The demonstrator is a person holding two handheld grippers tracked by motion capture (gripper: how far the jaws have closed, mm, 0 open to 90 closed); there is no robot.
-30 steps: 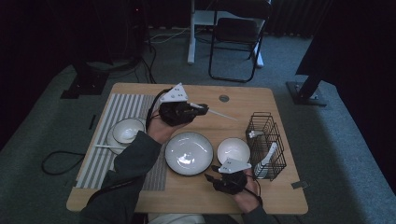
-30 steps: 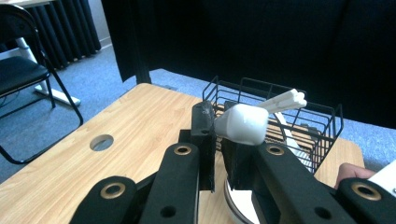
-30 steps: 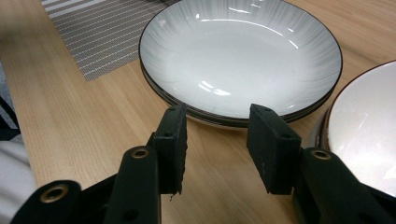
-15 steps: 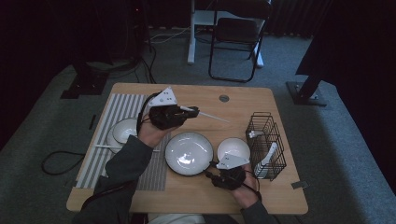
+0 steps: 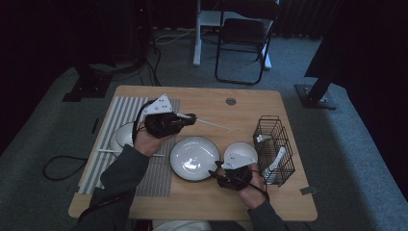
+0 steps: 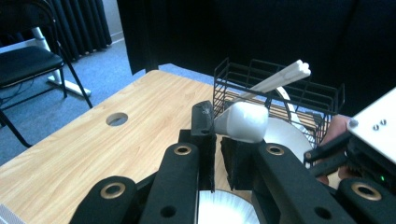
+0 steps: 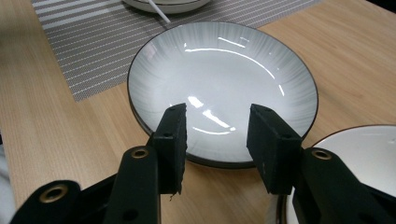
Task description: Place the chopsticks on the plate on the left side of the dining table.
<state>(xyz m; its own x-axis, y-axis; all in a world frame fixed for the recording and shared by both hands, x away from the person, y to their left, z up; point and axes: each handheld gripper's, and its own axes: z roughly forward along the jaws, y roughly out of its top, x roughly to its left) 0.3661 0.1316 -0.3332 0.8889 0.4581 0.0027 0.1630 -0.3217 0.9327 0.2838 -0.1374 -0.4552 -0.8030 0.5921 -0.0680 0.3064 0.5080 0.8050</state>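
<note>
L gripper (image 6: 218,135) clamped on a white spoon (image 6: 243,122), grip at the bowl end, handle sticking out fwd over the table (image 5: 250,103), above the striped mat (image 5: 115,115) edge and just behind the big plate (image 5: 194,157). R gripper (image 7: 215,140) released, jaws apart w/ nothing between, low at the plate's near rim. Small bowl (image 5: 243,150) just right of plate, wire basket (image 5: 274,144) beside it w/ white utensils inside.
</note>
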